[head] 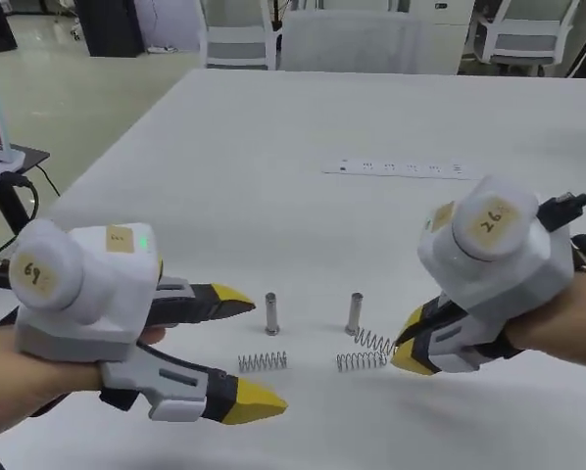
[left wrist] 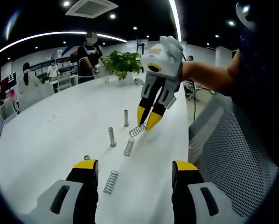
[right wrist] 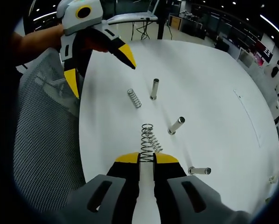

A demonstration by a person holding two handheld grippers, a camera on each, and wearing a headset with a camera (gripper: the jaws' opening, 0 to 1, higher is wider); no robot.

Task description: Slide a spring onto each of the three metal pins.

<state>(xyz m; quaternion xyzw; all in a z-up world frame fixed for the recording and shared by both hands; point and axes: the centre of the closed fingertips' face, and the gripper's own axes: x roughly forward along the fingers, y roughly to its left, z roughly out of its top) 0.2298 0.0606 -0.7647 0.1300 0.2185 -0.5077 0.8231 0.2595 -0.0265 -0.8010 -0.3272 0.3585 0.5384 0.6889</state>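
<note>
Two short metal pins [head: 271, 313] [head: 354, 313] stand upright on the white table [head: 273, 176]. A third pin [right wrist: 199, 171] stands just right of my right gripper. One spring [head: 263, 361] lies loose in front of the left pin. Two more springs lie crossed by the right pin. My right gripper [head: 411, 352] is low over the table, its jaws closed on the near end of one of them, the spring [right wrist: 146, 142]. The other spring [right wrist: 156, 139] rests against it. My left gripper [head: 246, 348] hovers open at the front left, and the loose spring [left wrist: 110, 182] lies on the table between its jaws.
A white power strip [head: 396, 168] lies farther back on the table. Chairs [head: 352, 39] stand along the far edge. A mesh chair back [right wrist: 41, 121] is beside the near table edge. People [left wrist: 87, 56] stand in the background.
</note>
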